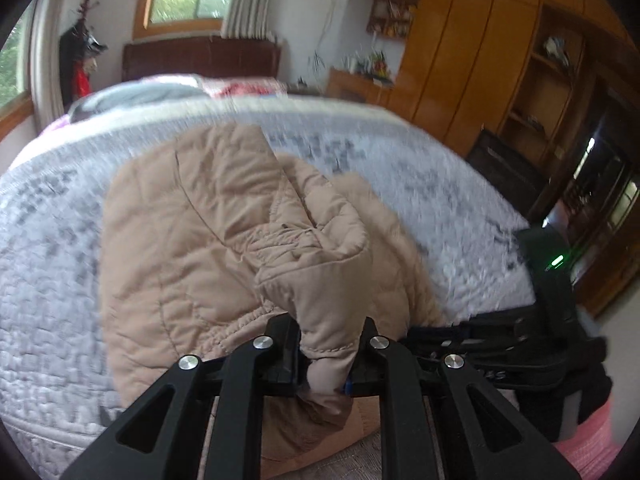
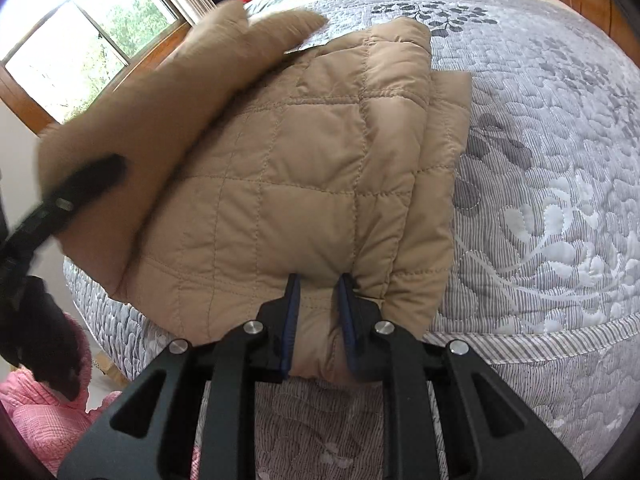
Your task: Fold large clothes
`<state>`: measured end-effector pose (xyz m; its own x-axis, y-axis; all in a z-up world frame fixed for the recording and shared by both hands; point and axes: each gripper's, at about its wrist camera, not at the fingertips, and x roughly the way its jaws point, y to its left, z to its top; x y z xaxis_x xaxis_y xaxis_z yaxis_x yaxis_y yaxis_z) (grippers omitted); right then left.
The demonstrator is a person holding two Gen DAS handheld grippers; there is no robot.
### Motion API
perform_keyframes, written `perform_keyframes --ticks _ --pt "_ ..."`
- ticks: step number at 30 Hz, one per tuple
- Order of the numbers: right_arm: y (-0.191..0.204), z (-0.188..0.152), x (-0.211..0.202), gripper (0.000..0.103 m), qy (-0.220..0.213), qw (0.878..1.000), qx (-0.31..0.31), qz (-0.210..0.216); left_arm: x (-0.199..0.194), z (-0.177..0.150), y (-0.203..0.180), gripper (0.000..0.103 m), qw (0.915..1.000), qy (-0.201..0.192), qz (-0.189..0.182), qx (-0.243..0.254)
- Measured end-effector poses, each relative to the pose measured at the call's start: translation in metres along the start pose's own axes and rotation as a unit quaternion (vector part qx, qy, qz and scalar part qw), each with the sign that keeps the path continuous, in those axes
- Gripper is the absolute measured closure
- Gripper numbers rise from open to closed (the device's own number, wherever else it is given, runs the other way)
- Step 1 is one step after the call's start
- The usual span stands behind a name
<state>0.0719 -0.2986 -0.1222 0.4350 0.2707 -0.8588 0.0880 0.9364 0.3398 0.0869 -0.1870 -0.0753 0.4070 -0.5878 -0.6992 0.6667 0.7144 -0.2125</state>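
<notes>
Left gripper (image 1: 326, 344) clamped on a tan quilted jacket's (image 1: 208, 216) sleeve cuff, lifting it above the folded body, right gripper (image 2: 318, 316) pinching the jacket's near hem, jacket lying on the grey leaf-patterned bedspread (image 2: 540, 184) near the bed's edge

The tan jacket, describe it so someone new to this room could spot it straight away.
Start at the big bed under its grey leaf-patterned quilt. On its near edge lies the tan jacket, partly folded and pinched by both grippers. It is the only beige, square-quilted thing on the grey bedding.
</notes>
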Motion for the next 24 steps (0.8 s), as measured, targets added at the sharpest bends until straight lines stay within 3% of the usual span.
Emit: perform_keyframes --ticks 4,10,16,19,21,24 --pt "0.001 0.0 0.001 0.085 0.001 1.0 -0.001 -0.001 0.029 -0.014 0.0 0.087 0.9993 0.036 -0.01 0.007" --pt "0.002 0.001 0.002 0.083 0.006 1.0 0.005 0.002 0.031 -0.022 0.009 0.085 0.9988 0.035 -0.034 -0.007" --pt "0.005 0.006 -0.008 0.075 0.007 1.0 0.006 0.009 -0.016 -0.018 0.021 0.066 0.995 0.03 -0.089 -0.036" --pt "0.009 0.011 -0.018 0.073 -0.002 1.0 -0.002 -0.003 -0.049 -0.017 0.031 0.065 0.9912 0.023 -0.119 -0.054" --pt "0.014 0.016 -0.029 0.07 -0.015 1.0 -0.009 -0.015 -0.068 -0.015 0.043 0.065 0.9919 0.004 -0.108 -0.067" --pt "0.02 0.028 -0.042 0.067 -0.032 0.999 -0.016 -0.026 -0.087 -0.006 0.063 0.065 0.9957 -0.015 -0.04 -0.082"
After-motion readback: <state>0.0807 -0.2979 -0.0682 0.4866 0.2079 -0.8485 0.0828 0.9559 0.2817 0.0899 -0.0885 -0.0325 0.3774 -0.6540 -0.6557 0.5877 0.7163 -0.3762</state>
